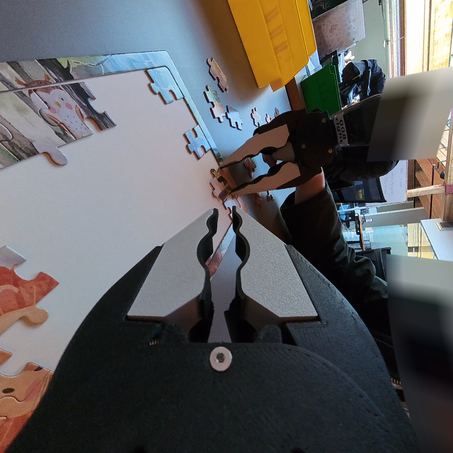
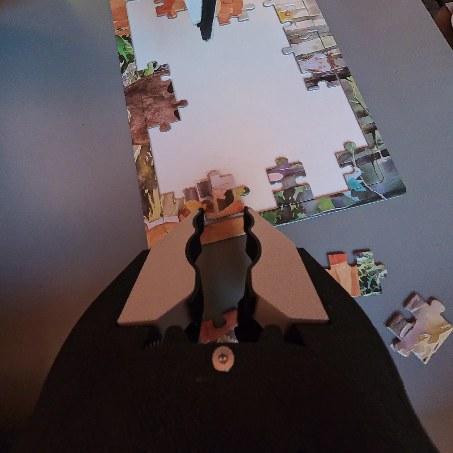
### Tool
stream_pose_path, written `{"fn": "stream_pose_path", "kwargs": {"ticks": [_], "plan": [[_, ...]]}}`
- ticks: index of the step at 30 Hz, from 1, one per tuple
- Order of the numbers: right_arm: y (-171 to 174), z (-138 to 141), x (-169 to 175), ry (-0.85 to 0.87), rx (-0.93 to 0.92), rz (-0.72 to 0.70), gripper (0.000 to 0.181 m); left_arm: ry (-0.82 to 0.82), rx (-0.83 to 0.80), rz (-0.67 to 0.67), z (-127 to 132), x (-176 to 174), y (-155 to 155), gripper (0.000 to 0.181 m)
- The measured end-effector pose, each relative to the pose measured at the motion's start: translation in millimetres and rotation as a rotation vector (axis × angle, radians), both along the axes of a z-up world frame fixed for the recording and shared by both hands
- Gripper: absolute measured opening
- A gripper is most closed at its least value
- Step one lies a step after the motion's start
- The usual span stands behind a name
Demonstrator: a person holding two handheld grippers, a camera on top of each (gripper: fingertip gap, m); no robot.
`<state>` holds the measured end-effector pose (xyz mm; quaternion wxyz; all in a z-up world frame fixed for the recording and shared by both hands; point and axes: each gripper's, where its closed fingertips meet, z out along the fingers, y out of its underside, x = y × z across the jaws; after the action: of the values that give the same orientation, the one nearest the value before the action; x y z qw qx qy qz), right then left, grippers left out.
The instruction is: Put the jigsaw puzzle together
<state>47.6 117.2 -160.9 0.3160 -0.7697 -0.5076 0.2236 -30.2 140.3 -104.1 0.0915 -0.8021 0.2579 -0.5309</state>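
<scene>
The puzzle board [image 2: 245, 110] lies flat on the grey table, with placed pieces along its edges and a bare white middle; it also shows in the left wrist view [image 1: 122, 183]. My right gripper [image 2: 224, 209] is at the board's near edge, its fingers closed on a beige, brown and orange puzzle piece [image 2: 220, 196] that sits at that edge beside placed pieces. The left wrist view shows this gripper [image 1: 225, 180] and the piece [image 1: 219, 182]. My left gripper [image 1: 224, 213] is shut and empty, low over the board's edge; it shows at the top of the right wrist view [image 2: 205, 34].
Loose pieces lie on the table right of my right gripper [image 2: 358, 272] [image 2: 419, 326], and one lies under it [image 2: 218, 326]. More loose pieces [image 1: 214, 101] lie beyond the board. A yellow bin [image 1: 274, 39] stands past them. A person's dark sleeve [image 1: 318, 245] is behind. Across from one pair of fingers to the other is roughly 11 centimeters.
</scene>
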Motion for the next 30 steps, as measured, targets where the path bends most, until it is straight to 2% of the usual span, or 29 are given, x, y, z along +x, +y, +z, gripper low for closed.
{"fn": "stream_pose_path", "kwargs": {"ticks": [18, 23, 27, 30], "plan": [[-3, 0, 0, -0.008, -0.005, 0.009, 0.033, 0.002, -0.013, -0.004, -2, 0, -1, 0.009], [-4, 9, 0, 0.048, -0.022, -0.003, 0.039, 0.004, -0.019, -0.006, -2, 0, -2, 0.009], [9, 26, 7, 0.143, 0.013, -0.077, 0.033, 0.004, -0.020, -0.005, -3, 0, -1, 0.009], [6, 26, 6, 0.158, 0.003, -0.059, 0.030, 0.004, -0.022, -0.004, -3, 0, -1, 0.009]]}}
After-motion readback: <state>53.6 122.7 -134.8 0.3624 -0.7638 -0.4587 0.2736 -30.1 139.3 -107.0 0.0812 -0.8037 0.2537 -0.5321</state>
